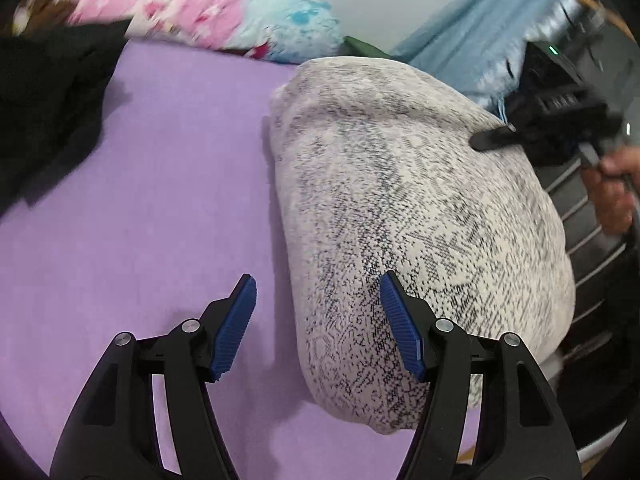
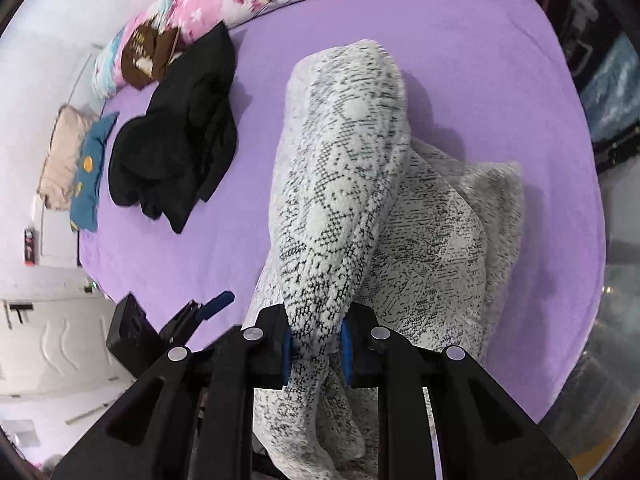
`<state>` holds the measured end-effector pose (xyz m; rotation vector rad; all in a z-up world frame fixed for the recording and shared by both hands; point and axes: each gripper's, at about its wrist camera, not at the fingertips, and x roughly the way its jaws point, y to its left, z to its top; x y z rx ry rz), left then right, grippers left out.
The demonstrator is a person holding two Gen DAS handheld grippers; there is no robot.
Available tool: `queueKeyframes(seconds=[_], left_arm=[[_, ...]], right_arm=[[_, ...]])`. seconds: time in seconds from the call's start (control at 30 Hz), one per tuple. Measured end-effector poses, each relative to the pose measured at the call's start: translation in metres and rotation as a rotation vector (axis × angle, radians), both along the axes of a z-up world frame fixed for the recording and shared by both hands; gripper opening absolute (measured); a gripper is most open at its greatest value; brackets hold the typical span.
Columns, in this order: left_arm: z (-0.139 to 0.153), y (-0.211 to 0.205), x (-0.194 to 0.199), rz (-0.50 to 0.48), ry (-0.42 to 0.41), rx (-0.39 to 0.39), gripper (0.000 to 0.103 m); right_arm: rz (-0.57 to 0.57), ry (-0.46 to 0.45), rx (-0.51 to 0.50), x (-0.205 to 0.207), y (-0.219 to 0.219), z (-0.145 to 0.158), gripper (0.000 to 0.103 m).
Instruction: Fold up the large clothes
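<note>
A white knit garment with a black speckled pattern (image 1: 408, 216) lies on the purple bed sheet (image 1: 160, 184). My left gripper (image 1: 318, 326) is open and empty, its blue pads straddling the garment's near left edge without gripping it. My right gripper (image 2: 316, 350) is shut on a bunched fold of the same garment (image 2: 344, 168) and lifts it off the sheet (image 2: 480, 60). The right gripper also shows at the right edge of the left wrist view (image 1: 496, 138), at the garment's far side. The left gripper shows in the right wrist view (image 2: 208, 308), low at the left.
A black garment (image 2: 176, 152) lies crumpled on the sheet to the left, also in the left wrist view (image 1: 48, 112). A pink floral quilt (image 1: 168, 4) and a light blue plush (image 1: 292, 28) line the far edge. Pillows (image 2: 76, 168) lie at the bed's left end.
</note>
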<state>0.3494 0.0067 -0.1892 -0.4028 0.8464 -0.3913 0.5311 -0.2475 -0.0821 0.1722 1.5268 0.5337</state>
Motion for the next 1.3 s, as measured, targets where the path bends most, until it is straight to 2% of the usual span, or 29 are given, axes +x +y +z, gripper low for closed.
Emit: queueKeyframes(seconds=[0.17, 0.33, 0.47, 0.6, 0.7, 0.77, 0.83, 0.87, 0.9, 0.97, 1.07, 1.13, 1.2, 1.3], left_arm=[[0.009, -0.058, -0.004, -0.049, -0.089, 0.24, 0.061], [0.005, -0.093, -0.006, -0.062, -0.121, 0.377, 0.061], [0.001, -0.123, -0.01, -0.059, -0.171, 0.522, 0.061], [-0.007, -0.152, -0.01, -0.063, -0.215, 0.611, 0.061], [-0.01, -0.164, -0.014, -0.072, -0.241, 0.657, 0.06], [-0.011, -0.164, -0.012, -0.071, -0.238, 0.655, 0.06], [-0.011, -0.16, -0.009, -0.077, -0.212, 0.635, 0.06], [-0.011, -0.157, -0.007, -0.077, -0.201, 0.622, 0.06], [-0.01, -0.156, -0.009, -0.076, -0.197, 0.621, 0.06], [-0.009, -0.158, -0.006, -0.078, -0.198, 0.638, 0.06], [-0.008, -0.16, -0.007, -0.08, -0.194, 0.633, 0.059], [-0.007, -0.16, -0.01, -0.081, -0.188, 0.623, 0.059], [-0.007, -0.16, -0.012, -0.081, -0.187, 0.62, 0.059], [-0.007, -0.159, -0.01, -0.083, -0.183, 0.615, 0.059]], right_arm=[[-0.056, 0.014, 0.008, 0.004, -0.036, -0.024, 0.018], [-0.129, 0.06, 0.031, 0.009, -0.066, -0.065, 0.018], [-0.191, 0.084, 0.084, 0.01, -0.09, -0.097, 0.019], [-0.269, 0.1, 0.125, 0.005, -0.112, -0.13, 0.019], [-0.311, 0.103, 0.149, -0.001, -0.118, -0.142, 0.02], [-0.327, 0.101, 0.156, -0.004, -0.118, -0.138, 0.026], [-0.343, 0.094, 0.105, -0.01, -0.112, -0.124, 0.032], [-0.344, 0.065, 0.021, -0.014, -0.105, -0.108, 0.038], [-0.34, 0.03, -0.041, -0.017, -0.097, -0.094, 0.05], [-0.296, -0.081, -0.086, -0.021, -0.074, -0.057, 0.068], [-0.231, -0.19, -0.126, -0.019, -0.044, -0.019, 0.069], [-0.171, -0.259, -0.1, -0.012, -0.014, -0.001, 0.076], [-0.146, -0.26, -0.061, 0.0, 0.006, 0.001, 0.077], [-0.11, -0.287, -0.096, 0.018, 0.03, -0.009, 0.079]])
